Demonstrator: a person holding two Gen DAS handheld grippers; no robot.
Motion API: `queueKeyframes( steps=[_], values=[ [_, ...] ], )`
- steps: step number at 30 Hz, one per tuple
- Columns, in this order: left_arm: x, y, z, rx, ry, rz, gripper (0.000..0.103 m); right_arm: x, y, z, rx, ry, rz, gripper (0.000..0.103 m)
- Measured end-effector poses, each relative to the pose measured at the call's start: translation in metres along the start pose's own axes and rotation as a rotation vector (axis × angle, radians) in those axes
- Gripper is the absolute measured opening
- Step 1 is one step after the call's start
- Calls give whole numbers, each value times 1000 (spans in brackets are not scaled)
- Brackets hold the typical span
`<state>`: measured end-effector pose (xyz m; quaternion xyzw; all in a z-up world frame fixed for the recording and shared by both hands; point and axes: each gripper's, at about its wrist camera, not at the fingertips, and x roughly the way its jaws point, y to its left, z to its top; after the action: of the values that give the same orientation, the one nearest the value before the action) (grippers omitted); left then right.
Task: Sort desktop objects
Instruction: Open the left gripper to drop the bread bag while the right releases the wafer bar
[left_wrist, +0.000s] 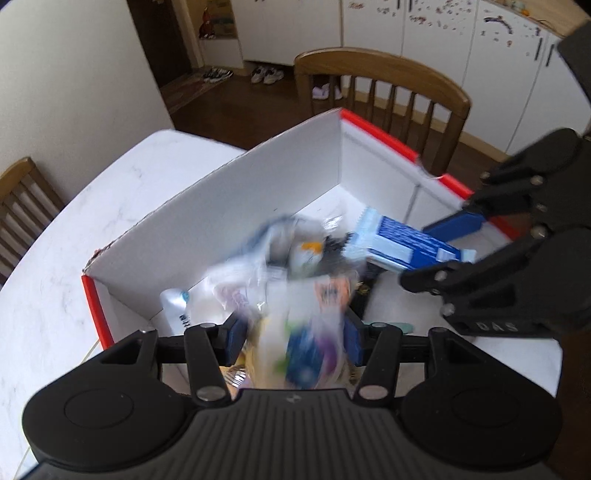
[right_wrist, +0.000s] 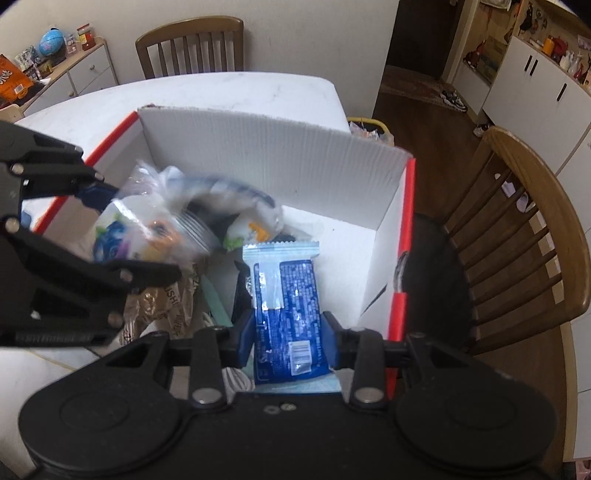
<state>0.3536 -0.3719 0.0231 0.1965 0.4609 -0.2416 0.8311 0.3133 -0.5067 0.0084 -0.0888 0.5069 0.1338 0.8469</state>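
Box: white corrugated box (right_wrist: 273, 155) with red outer edges stands on the white table (right_wrist: 229, 88), filling the centre of both views.
Left claw: left claw (left_wrist: 295, 332) at the lower middle of its own view pinches a clear plastic bag of small colourful items (left_wrist: 306, 325), blurred, over the box.
Right claw: right claw (right_wrist: 288, 328) at the lower middle of its view pinches a blue and white snack packet (right_wrist: 288, 295), which points up the frame over the box interior.
Box contents: crumpled wrappers (right_wrist: 166, 299) and a white tube (left_wrist: 177, 306) lie on the box floor, lower left.
Surroundings: wooden chair (right_wrist: 517, 236) at the right edge, just beside the box.
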Motion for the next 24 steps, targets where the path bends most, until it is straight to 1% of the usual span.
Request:
queueKeyframes(
  steps=[4,6,10,14,15,16,18,21,23,24],
  values=[
    [10,9,-1,-19,21,0,51,8,1,-2,7,15,2,37],
    [13,11,-2,-25,30,5,52,9,3,-2,-7,10,-11,37],
    [14,13,-4,-30,38,3,52,9,4,-1,-3,6,-3,35],
    [13,14,-5,-26,45,3,52,9,6,-2,-18,7,-9,38],
    [13,15,-5,-30,48,3,55,8,6,-2,-18,7,-6,39],
    [13,15,-6,-34,50,7,61,8,6,-1,-19,5,-7,40],
    [11,17,-7,-33,47,21,67,5,6,-2,-25,-1,-12,41],
    [6,18,-7,-35,31,19,69,0,6,-3,-36,-16,-9,47],
    [3,20,-7,-45,19,19,73,-5,7,-5,-53,-29,-13,47],
    [1,20,-7,-49,13,18,76,-7,7,-4,-57,-34,-14,48]
  ],
)
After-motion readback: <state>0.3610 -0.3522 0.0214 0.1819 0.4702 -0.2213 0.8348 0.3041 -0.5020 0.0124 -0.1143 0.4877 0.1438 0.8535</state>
